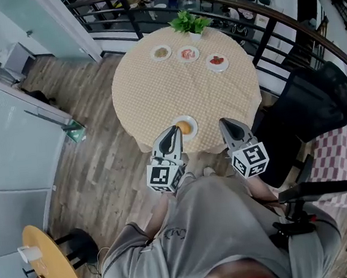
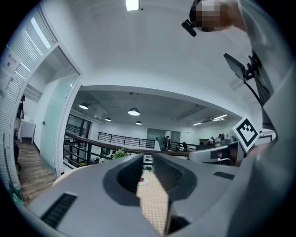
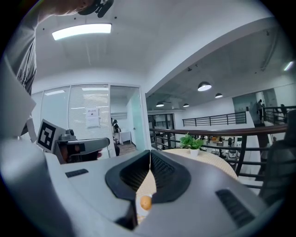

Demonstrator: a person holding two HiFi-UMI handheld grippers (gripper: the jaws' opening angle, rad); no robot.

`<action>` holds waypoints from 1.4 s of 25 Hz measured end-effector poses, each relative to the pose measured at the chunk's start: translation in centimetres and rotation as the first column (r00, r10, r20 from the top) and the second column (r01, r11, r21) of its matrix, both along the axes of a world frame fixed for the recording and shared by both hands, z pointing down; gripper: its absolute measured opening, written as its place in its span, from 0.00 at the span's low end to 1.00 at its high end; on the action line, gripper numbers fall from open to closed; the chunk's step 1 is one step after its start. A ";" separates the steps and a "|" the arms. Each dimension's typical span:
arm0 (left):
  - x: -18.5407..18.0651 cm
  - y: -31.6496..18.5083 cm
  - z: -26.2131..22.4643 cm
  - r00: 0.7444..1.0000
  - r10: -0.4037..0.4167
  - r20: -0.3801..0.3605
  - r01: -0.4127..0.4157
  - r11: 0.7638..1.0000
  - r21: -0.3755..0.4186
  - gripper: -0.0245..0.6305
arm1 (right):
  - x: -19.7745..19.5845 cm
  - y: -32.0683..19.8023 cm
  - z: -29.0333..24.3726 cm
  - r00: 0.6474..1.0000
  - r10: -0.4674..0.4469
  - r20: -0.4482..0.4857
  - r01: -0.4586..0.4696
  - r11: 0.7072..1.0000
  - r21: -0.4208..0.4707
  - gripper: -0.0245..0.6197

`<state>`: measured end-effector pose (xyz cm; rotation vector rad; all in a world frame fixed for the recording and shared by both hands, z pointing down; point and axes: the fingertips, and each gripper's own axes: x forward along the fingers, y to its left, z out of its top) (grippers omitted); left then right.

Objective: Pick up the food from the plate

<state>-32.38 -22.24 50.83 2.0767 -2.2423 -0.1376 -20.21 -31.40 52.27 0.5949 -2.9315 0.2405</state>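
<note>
Plainly, both tongs are empty. The left gripper [image 1: 174,131] has its jaws drawn narrow with nothing between them, only tablecloth showing past them. The right gripper [image 1: 223,123] has its jaw tips touching, also on nothing. Both hover at the round table's [image 1: 157,97] 6 o'clock edge, close to the person's body. The food [image 1: 184,128], a small orange piece, lies on the plate [image 1: 192,121] at that same 6 o'clock edge. It is just beside the left gripper's tip, at its 3 o'clock, and the right gripper is a little apart at the plate's 3 o'clock. In the right gripper view the food shows low in the hollow beneath the closed tips. Across the table, three far plates [image 1: 188,54] run from 11 to 1 o'clock, with a plant [image 1: 190,22] at 12 o'clock.
</note>
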 end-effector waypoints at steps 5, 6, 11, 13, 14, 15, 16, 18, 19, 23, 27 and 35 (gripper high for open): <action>-0.9 -0.2 1.1 1.000 -0.005 0.021 0.006 0.999 -0.041 0.62 | 0.5 0.5 0.7 1.000 0.006 -0.031 -0.007 1.000 -0.012 0.06; -1.0 -0.6 1.3 0.999 0.001 0.033 0.000 0.999 -0.054 0.62 | 0.6 0.2 0.7 0.999 0.008 -0.035 -0.009 1.000 -0.014 0.06; -1.2 -0.8 2.2 0.997 0.043 0.062 -0.037 0.995 -0.096 0.62 | 1.0 0.7 1.1 0.999 0.023 -0.045 -0.023 1.000 -0.015 0.06; -1.7 -0.5 2.8 0.992 0.068 0.103 -0.054 0.990 -0.130 0.62 | 0.8 1.5 1.0 0.999 0.027 -0.044 -0.027 1.000 -0.012 0.06; -2.1 -0.5 3.2 0.990 0.077 0.118 -0.060 0.988 -0.146 0.62 | 0.7 1.8 1.1 0.999 0.029 -0.043 -0.029 0.999 -0.012 0.06; -2.4 -0.5 3.5 0.988 0.086 0.125 -0.066 0.985 -0.159 0.62 | 0.7 2.0 1.1 0.999 0.032 -0.043 -0.032 0.999 -0.014 0.06; -2.7 -0.7 3.9 0.987 0.097 0.129 -0.074 0.982 -0.173 0.62 | 0.8 2.1 1.2 0.998 0.035 -0.044 -0.036 0.999 -0.016 0.06; -3.0 -1.2 4.9 0.979 0.132 0.154 -0.097 0.971 -0.220 0.62 | 1.0 1.9 1.3 0.998 0.046 -0.047 -0.047 0.999 -0.018 0.06; -3.0 -1.6 5.7 0.971 0.162 0.177 -0.112 0.959 -0.261 0.62 | 1.1 1.8 1.3 0.997 0.052 -0.048 -0.053 0.998 -0.018 0.06; -3.1 -2.7 10.6 0.912 0.325 0.250 -0.176 0.861 -0.477 0.62 | 1.3 1.4 1.2 0.996 0.075 -0.056 -0.076 0.997 -0.013 0.06; -3.4 -3.3 14.4 0.835 0.465 0.294 -0.212 0.765 -0.609 0.62 | 1.1 1.9 1.4 0.994 0.084 -0.066 -0.085 0.996 -0.011 0.06; -3.6 -5.2 23.0 0.499 0.755 0.425 -0.146 0.557 -0.818 0.62 | 1.3 2.3 1.5 0.990 0.116 -0.079 -0.117 0.993 -0.007 0.06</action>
